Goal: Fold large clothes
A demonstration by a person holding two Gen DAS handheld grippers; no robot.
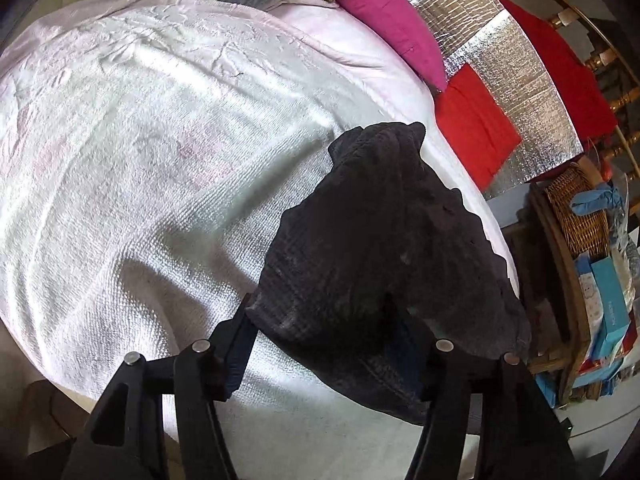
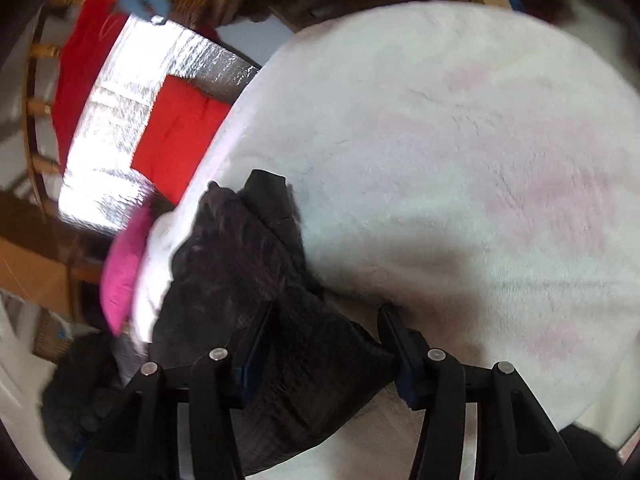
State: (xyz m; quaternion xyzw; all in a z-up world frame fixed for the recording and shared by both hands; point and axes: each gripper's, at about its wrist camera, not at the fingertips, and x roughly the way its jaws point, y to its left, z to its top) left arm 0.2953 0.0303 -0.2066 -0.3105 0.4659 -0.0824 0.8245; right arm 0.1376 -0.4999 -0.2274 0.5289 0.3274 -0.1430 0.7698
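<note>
Between the fingers of our left gripper (image 1: 320, 312) sits a bunched dark grey garment (image 1: 380, 248), the jaws standing at a middling width around it; the left finger (image 1: 240, 344) lies against the cloth's edge while the right finger is mostly buried under the folds, so we cannot tell whether the pads truly press on it. Our right gripper (image 2: 328, 320) shows the same dark grey garment (image 2: 256, 280) draped over its left finger (image 2: 256, 340), filling much of the gap and reaching the right finger (image 2: 396, 340) with a pointed corner; again the jaws are half-spread, and we cannot tell whether they pinch the cloth or merely stand around it. In the right wrist view, a black finger of the left gripper (image 2: 272, 196) pokes out of the cloth's far end. Outward from the jaws, the garment hangs as a crumpled heap just above or on a white textured bedspread (image 1: 140, 160), near its edge. Beyond that edge lie a magenta cushion (image 1: 384, 24), an orange-red cloth (image 1: 472, 128) and a deeper red cloth (image 1: 560, 80) on a silver quilted foil sheet (image 1: 520, 80). Further off stand a wicker basket (image 1: 576, 208) and wooden chair spindles (image 1: 600, 60).
</note>
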